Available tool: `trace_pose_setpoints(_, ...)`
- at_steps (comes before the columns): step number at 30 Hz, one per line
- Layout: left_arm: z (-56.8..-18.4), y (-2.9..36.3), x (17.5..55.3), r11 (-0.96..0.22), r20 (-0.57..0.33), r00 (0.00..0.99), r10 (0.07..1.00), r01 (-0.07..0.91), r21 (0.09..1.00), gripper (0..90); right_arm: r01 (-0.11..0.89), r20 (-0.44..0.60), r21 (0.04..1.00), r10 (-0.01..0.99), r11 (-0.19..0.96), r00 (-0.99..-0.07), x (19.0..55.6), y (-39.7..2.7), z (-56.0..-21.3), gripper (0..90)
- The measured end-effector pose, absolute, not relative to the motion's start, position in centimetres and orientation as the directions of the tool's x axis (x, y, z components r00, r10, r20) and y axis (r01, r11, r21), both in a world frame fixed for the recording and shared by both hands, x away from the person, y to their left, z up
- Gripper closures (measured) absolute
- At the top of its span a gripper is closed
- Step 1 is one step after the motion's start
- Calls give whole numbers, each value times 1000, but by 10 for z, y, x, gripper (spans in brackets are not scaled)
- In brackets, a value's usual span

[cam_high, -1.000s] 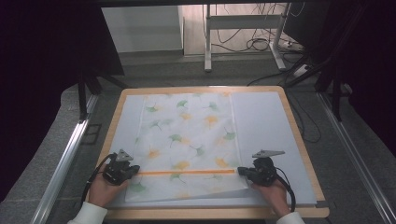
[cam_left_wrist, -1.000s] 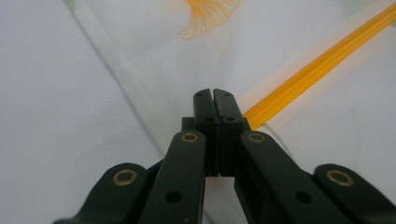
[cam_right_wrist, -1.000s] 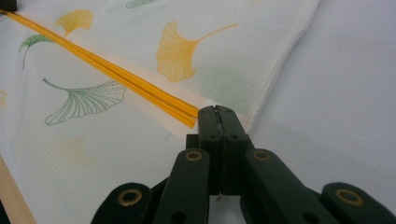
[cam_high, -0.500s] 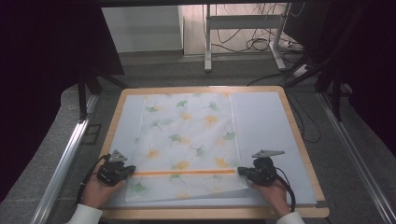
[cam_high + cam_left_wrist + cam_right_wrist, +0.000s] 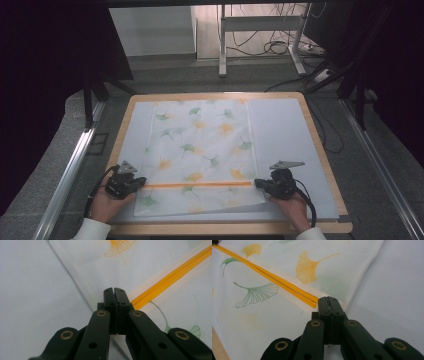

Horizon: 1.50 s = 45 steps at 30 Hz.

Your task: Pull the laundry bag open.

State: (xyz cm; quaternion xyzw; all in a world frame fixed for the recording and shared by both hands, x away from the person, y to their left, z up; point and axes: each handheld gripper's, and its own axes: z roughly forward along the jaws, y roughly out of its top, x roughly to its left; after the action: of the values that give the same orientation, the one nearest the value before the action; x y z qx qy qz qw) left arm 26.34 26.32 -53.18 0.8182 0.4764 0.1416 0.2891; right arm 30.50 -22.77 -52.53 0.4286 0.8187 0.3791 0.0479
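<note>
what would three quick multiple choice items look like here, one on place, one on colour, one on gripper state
1. Where does the cloth lie?
A. spread flat on the table
B. hanging off the table's far edge
C. bunched in a pile

2. What colour is the stripe across the cloth?
A. blue
B. orange
C. black

3. How do the jaws of the left gripper and the right gripper stand?
A. both wide open
B. one open, one shut
C. both shut at the cloth's side edges

Answers: 1 A, the high view shows it flat on the board; 2 B, the band reads orange in all views; 3 C, each gripper view shows jaws pressed together at a cloth edge.
</note>
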Motion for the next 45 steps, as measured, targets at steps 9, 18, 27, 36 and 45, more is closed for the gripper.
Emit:
trace_pose_setpoints(9,-527,261,259,-358,-25,515,857,630,689,777,638,191,672,744,377,-641,300,-223,-522,882)
trace_pose_setpoints(18,-517,256,254,-288,-24,482,876,561,776,526,579,164,722,719,378,-675,295,-229,-513,800)
trace_pose_setpoints(27,-522,278,255,-204,-46,387,921,578,790,329,543,155,786,756,296,-636,298,-260,-503,493)
trace_pose_setpoints(36,-527,286,258,-202,-36,367,929,589,783,291,560,167,798,812,221,-559,302,-293,-505,412)
trace_pose_setpoints(45,-528,285,258,-210,-29,369,929,590,780,279,556,143,793,810,250,-568,301,-289,-506,389)
